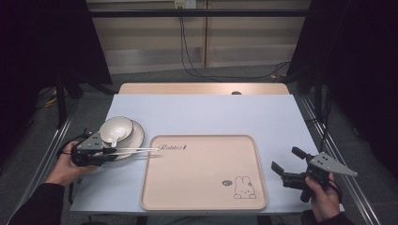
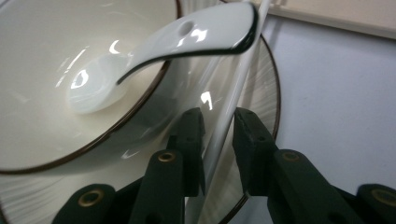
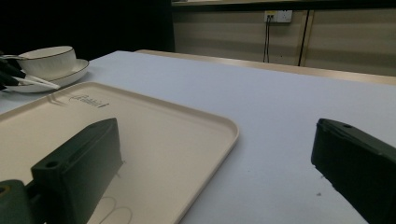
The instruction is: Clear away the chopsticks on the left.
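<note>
A white bowl (image 1: 116, 127) with a white spoon (image 2: 187, 37) in it stands on a white plate (image 1: 137, 136) at the table's left. My left gripper (image 1: 111, 152) sits over the plate's near rim, shut on white chopsticks (image 1: 141, 151) that reach right to the edge of the beige tray (image 1: 202, 173). In the left gripper view one stick (image 2: 243, 70) runs up between the two pads. My right gripper (image 1: 285, 158) hovers just right of the tray, open, with nothing between its jaws. The right gripper view shows the tray (image 3: 154, 135) and the bowl (image 3: 49, 58) far left.
The tray, with a rabbit drawing (image 1: 244, 187) at its near right, fills the middle of the pale blue table (image 1: 211, 112). A wooden strip (image 1: 202, 88) borders the far edge. Metal rails (image 1: 328, 140) flank both sides, and cables (image 1: 187, 61) hang at the back wall.
</note>
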